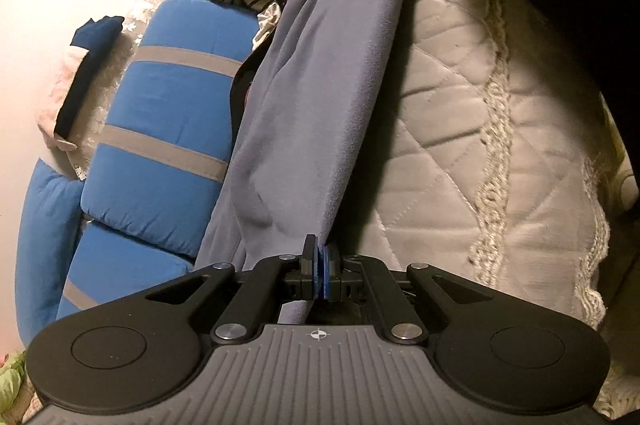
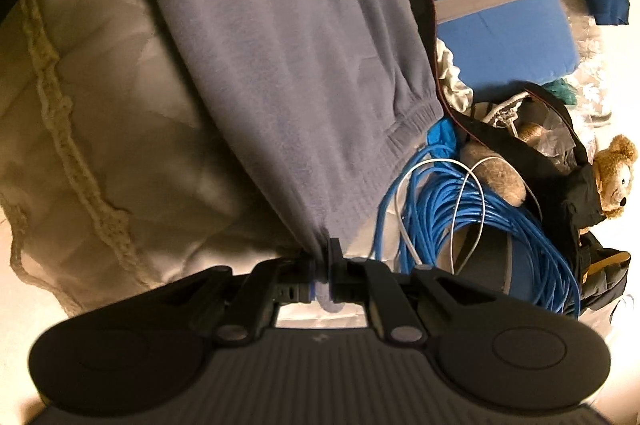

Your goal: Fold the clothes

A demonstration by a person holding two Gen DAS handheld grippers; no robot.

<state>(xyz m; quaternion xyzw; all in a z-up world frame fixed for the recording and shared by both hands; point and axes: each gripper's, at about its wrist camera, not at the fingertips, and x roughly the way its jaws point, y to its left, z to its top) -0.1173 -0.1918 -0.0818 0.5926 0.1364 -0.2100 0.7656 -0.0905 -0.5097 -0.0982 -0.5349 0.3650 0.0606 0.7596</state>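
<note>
We're pinching the grey sweatpants (image 1: 320,73) with both grippers: left gripper (image 1: 320,265) clamping 1 end, right gripper (image 2: 322,265) clamping the cuffed end. The pants are stretching over the quilted mattress (image 1: 460,129), beside the blue cushion (image 1: 168,129) and blue cable coil (image 2: 460,209).

Left wrist view: mounted behind left tool (image 1: 320,265), angled downward along grey garment (image 1: 320,85), very close to bed (image 1: 460,145).
Right wrist view: mounted behind right tool (image 2: 322,265), angled downward from opposite end, equally close.
Shared between views: grey garment, quilted bed, blue cushion (image 1: 168,129), blue cable coil (image 2: 460,209), teddy bear (image 2: 614,177).
</note>
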